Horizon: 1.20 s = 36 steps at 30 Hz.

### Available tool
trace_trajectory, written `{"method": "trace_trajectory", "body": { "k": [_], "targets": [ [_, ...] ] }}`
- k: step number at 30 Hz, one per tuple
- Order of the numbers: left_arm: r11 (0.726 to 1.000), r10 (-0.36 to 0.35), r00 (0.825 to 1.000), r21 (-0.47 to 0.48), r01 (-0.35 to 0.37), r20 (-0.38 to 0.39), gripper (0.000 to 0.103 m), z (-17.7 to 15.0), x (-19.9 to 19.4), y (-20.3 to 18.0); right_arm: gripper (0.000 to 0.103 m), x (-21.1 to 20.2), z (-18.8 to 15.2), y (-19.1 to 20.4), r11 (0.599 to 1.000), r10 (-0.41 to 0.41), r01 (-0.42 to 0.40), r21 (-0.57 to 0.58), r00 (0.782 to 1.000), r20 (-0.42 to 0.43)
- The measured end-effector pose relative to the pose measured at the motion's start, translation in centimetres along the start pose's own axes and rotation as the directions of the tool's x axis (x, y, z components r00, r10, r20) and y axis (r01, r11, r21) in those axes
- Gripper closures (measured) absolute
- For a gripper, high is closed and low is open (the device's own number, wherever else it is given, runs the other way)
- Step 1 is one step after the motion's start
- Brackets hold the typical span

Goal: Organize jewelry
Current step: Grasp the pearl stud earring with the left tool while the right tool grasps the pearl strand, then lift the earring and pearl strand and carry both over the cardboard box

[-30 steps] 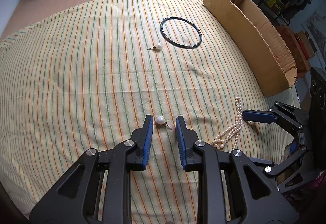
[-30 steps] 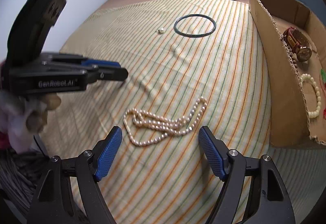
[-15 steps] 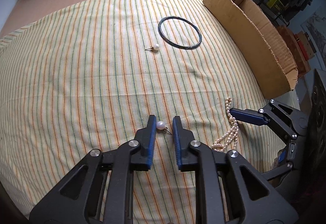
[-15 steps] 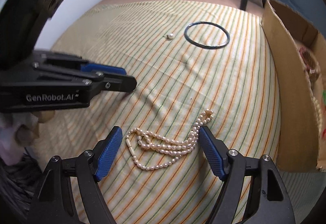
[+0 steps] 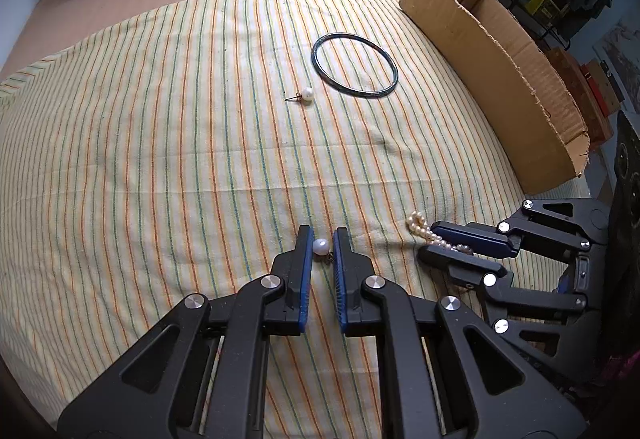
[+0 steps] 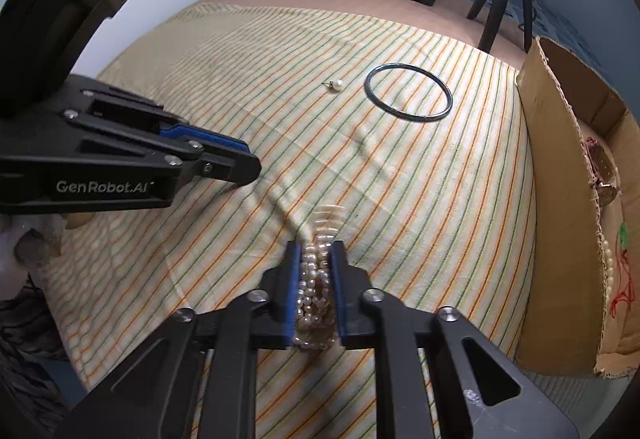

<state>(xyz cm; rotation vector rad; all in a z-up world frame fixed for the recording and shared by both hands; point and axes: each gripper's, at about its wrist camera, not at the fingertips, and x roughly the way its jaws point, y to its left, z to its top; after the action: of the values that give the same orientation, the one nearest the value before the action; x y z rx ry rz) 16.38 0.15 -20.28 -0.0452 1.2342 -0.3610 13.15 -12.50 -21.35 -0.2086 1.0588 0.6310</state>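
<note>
Now that both sets of jaws have just closed, the left gripper [image 5: 321, 246] pinches an earring [image 5: 321, 247] and the right gripper [image 6: 315, 265] bunches the necklace [image 6: 316, 279] near the bed's front edge, so both look ready for the box [image 5: 500, 79].

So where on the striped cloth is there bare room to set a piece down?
The widest bare stretch is the cloth left of the loose pearl earring and dark bangle. A narrower strip runs between the bangle and the cardboard box. It is crowded near the left gripper and right gripper.
</note>
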Motion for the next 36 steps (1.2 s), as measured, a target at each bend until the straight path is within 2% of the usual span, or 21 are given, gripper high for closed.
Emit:
{"method": "trace_trajectory", "body": {
  "k": [11, 19, 30, 36],
  "targets": [
    [1.000, -0.003, 0.998, -0.028, 0.004, 0.055, 0.094, 0.0, -2.3, 0.4, 0.096, -1.0, 0.4, -0.4, 1.000, 0.013, -0.014, 0.014, 1.000, 0.024],
    [0.999, -0.017, 0.993, -0.038, 0.022, 0.118, 0.094, 0.1, -5.0, 0.0, 0.097, -4.0, 1.2, -1.4, 0.999, 0.025, -0.029, 0.042, 0.995, 0.095],
    [0.997, -0.069, 0.976, -0.004, 0.071, 0.205, 0.094, 1.5, -8.2, -3.7, 0.097, -10.4, 2.3, -3.6, 0.994, 0.018, -0.043, 0.099, 0.971, 0.239],
    [0.995, -0.103, 0.963, 0.036, 0.097, 0.248, 0.095, 2.5, -9.2, -6.6, 0.097, -12.8, 2.6, -5.9, 0.990, -0.012, -0.028, 0.136, 0.958, 0.285]
  ]
}}
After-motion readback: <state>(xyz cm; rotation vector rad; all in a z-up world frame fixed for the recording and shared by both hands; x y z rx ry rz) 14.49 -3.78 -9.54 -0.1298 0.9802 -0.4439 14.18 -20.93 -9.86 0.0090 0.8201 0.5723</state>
